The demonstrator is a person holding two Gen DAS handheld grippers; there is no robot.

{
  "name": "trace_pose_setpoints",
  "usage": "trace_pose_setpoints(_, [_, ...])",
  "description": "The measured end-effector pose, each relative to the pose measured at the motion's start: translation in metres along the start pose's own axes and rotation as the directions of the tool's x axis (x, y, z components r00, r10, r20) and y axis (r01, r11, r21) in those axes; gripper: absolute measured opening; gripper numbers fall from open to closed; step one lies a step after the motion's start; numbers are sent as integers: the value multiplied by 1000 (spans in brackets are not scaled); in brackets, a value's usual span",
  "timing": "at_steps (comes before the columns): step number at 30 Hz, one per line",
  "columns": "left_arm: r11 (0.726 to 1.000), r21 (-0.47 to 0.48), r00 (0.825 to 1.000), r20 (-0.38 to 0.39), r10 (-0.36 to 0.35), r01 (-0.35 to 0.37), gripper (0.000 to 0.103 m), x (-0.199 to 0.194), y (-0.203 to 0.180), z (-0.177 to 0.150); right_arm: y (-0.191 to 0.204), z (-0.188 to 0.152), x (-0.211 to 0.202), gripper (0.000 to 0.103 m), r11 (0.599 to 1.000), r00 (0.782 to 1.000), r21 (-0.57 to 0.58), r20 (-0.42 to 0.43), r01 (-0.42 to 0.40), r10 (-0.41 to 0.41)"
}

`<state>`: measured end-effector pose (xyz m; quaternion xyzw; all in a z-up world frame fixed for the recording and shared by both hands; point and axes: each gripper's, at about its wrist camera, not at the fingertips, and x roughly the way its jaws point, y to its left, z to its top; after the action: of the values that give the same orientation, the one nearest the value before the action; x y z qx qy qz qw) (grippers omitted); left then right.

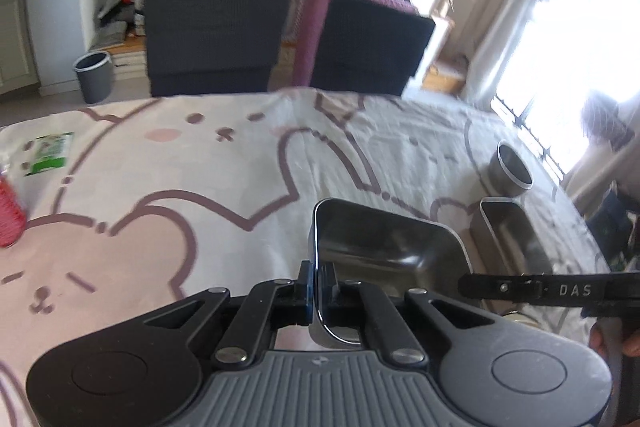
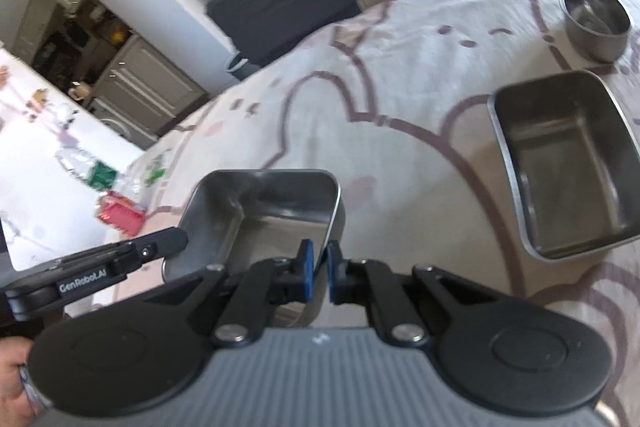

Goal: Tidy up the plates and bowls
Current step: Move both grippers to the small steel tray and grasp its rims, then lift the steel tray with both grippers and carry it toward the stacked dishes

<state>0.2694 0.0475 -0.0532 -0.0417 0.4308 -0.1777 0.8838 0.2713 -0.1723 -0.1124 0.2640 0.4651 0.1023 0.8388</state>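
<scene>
A rectangular steel tray is held above the table. My left gripper is shut on its left wall. The same tray shows in the right wrist view, where my right gripper is shut on its right wall. The left gripper's body reaches in at the tray's left; the right gripper's body crosses at the tray's right. A second, larger rectangular steel tray sits on the table to the right, also in the left wrist view. A round steel bowl stands beyond it, also in the left wrist view.
The table carries a pink-and-white bunny cloth. A red item and a green-white packet lie at the left edge. Two dark chairs stand behind the table, with a grey bin on the floor.
</scene>
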Motion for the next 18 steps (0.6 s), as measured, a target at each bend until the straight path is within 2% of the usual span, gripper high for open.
trace_pose_setpoints(8, [997,-80,998,63,25,-20,3,-61,21,-31,34,-16,-9,9,991,993,-57,5,-120,120])
trace_pose_setpoints(13, [993,-119,998,63,26,-18,4,-78,30,-57,46,-26,-11,9,982,987,-106,-9,-158,158])
trace_pose_setpoints(18, [988,-152,999,34,33,-27,4,-83,42,-77,57,-42,-10,9,975,987,-157,-55,-158,151])
